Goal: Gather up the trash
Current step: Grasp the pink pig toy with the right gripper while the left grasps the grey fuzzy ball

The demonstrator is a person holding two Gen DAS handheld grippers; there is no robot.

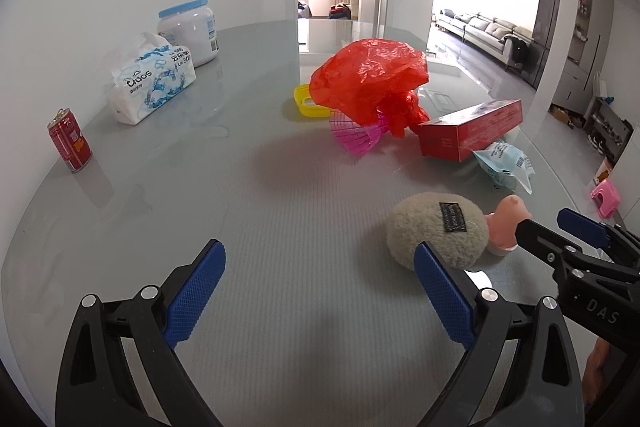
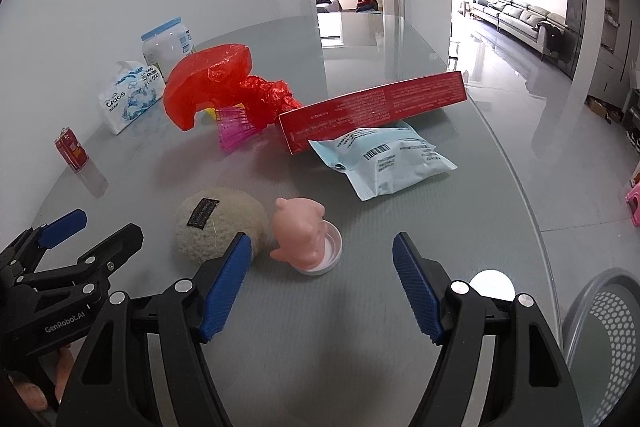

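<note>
On the grey glass table (image 1: 240, 187) lie a crumpled red plastic bag (image 1: 368, 79) (image 2: 208, 83), a long red box (image 1: 472, 131) (image 2: 372, 111) and a light blue packet (image 1: 504, 163) (image 2: 384, 159). Nearer me are a beige fluffy ball (image 1: 432, 227) (image 2: 216, 223) and a pink pig toy (image 2: 300, 231) standing on a white lid (image 2: 330, 255). My left gripper (image 1: 320, 291) (image 2: 96, 227) is open over bare table, left of the ball. My right gripper (image 2: 322, 241) (image 1: 560, 227) is open, just short of the pig toy. Neither holds anything.
A red can (image 1: 70, 141), a tissue pack (image 1: 152, 83) and a white jar with a blue lid (image 1: 192, 31) stand at the left by the wall. A pink mesh piece (image 1: 356, 137) and a yellow item (image 1: 308, 101) lie under the bag. A mesh bin (image 2: 600, 327) sits beyond the table's right edge.
</note>
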